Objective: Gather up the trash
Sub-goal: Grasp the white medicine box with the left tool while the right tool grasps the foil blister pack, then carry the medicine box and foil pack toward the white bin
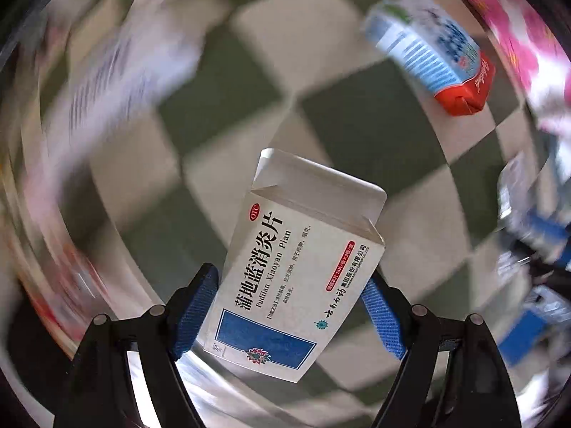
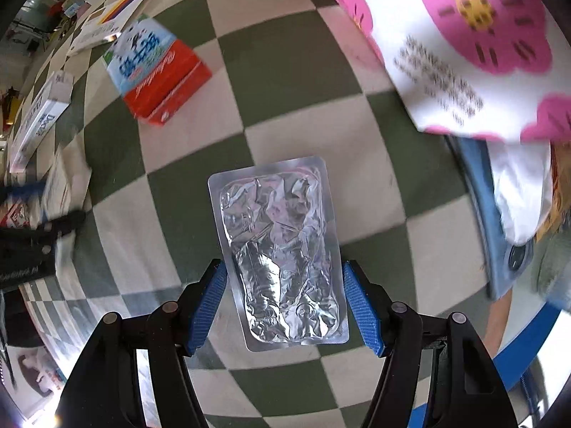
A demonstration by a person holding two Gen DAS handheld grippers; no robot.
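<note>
A white medicine box (image 1: pixel 285 285) with a blue panel and black Chinese lettering, its top flap open, sits between the blue pads of my left gripper (image 1: pixel 291 278), which is shut on it. It hangs sharp over a blurred green-and-cream checked surface (image 1: pixel 271 57). In the right wrist view a crumpled silver foil blister pack (image 2: pixel 282 249) is clamped by its long edges in my right gripper (image 2: pixel 284 264), above the same checked surface (image 2: pixel 285 71).
A red, blue and white carton (image 2: pixel 157 75) (image 1: pixel 431 57) lies on the checks. Flat white boxes (image 2: pixel 43 114) sit at the left edge. A white bag with pink flowers (image 2: pixel 464 35) fills the upper right, above a blue-rimmed container (image 2: pixel 481 214) with a white liner (image 2: pixel 521 192).
</note>
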